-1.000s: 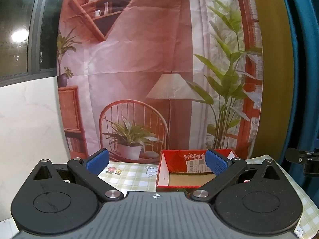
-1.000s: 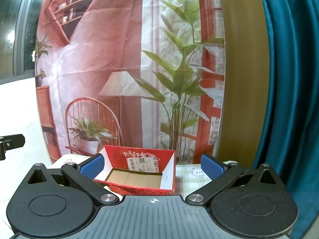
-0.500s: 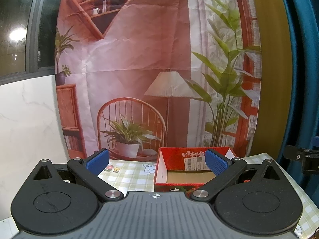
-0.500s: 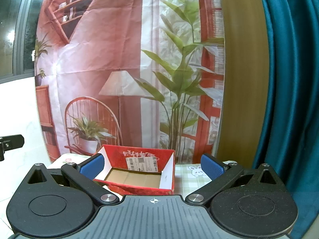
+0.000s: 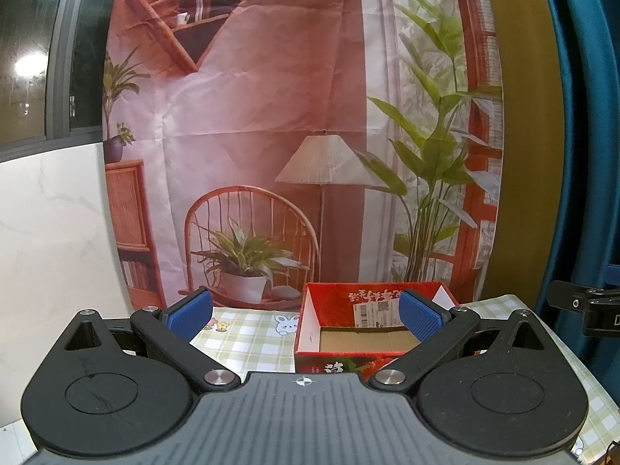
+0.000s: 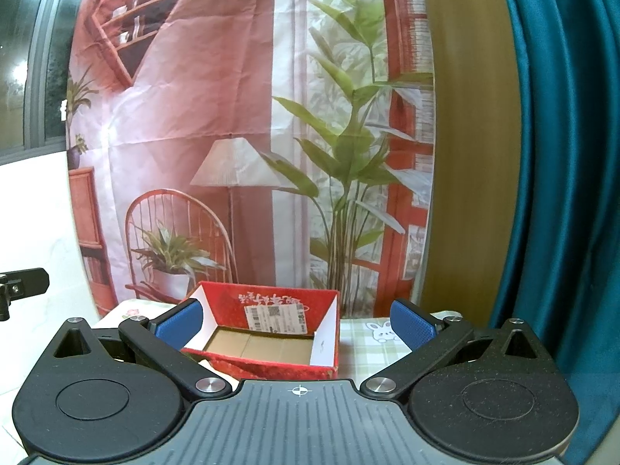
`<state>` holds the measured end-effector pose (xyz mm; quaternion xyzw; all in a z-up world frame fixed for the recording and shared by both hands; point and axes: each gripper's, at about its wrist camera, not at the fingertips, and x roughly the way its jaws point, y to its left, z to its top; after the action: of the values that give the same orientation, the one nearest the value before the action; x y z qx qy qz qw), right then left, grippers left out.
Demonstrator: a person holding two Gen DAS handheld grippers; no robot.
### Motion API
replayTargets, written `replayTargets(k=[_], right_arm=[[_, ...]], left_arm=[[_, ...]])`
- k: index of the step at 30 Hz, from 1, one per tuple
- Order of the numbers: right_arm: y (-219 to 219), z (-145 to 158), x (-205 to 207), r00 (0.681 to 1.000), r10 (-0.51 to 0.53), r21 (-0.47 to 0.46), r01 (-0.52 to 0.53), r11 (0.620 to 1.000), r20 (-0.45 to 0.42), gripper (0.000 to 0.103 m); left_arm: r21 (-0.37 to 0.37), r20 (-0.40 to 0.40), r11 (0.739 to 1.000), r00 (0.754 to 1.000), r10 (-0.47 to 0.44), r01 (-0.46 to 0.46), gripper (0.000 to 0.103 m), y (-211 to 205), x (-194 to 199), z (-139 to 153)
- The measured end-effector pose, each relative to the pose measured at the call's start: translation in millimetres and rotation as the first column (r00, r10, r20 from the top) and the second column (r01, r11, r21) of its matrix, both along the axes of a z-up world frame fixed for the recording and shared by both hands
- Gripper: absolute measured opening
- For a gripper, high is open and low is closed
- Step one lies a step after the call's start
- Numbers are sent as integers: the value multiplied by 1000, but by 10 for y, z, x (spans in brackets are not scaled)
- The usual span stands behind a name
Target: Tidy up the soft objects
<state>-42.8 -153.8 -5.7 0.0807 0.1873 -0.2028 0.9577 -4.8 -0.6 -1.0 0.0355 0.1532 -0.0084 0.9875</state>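
Left tool [image 5: 306,316], right tool [image 6: 296,319] spread wide; red box [image 6: 267,333] ahead

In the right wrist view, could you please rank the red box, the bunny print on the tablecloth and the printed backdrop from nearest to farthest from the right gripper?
From the right gripper:
1. Red box: directly ahead between the open fingers, slightly left.
2. Bunny print: on the tablecloth, right of the box, near the right fingertip; roughly level with the box's back, so a close call.
3. Printed backdrop: hanging behind the table, farthest.
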Motion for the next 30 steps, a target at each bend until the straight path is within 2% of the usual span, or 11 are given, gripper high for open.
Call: replayTargets(k=[30], right_arm=[[-41,-40,1,1000,-2,9,2,1000,-1,103]], left_arm=[[-2,-14,1000,1000,-16,16,103,-14,0,-21]])
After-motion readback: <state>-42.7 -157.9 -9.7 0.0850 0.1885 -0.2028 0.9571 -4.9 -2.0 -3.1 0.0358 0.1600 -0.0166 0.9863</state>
